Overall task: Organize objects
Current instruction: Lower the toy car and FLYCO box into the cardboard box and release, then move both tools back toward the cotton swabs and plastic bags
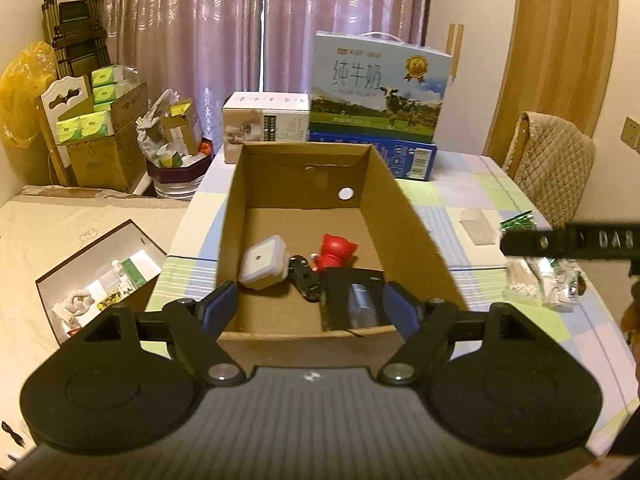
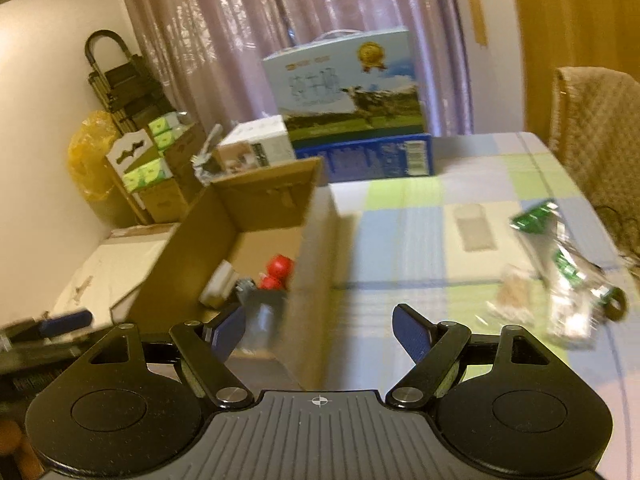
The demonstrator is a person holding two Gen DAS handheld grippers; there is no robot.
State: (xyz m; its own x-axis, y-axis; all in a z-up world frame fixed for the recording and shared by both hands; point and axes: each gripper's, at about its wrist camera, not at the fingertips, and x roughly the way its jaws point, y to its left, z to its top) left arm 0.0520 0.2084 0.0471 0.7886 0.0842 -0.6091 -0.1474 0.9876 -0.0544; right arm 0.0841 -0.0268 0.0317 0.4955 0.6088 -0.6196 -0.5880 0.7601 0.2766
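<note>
Our left gripper (image 1: 310, 304) hangs over the near edge of the box (image 1: 412, 240), its jaws spread wide and holding nothing; our right gripper (image 2: 318, 330) is likewise wide and empty, over the box's right wall and the tablecloth (image 2: 400, 240); that view is blurred. Inside the box we see a black packet (image 1: 352, 300) nearest, then a black clip (image 1: 302, 276), a white container (image 1: 264, 262) and a red toy (image 1: 336, 252). To the right on the cloth lie clear bags (image 1: 536, 284) and a green packet (image 1: 518, 222). Farther back stand a white carton (image 1: 266, 120) and a milk case (image 1: 380, 88).
</note>
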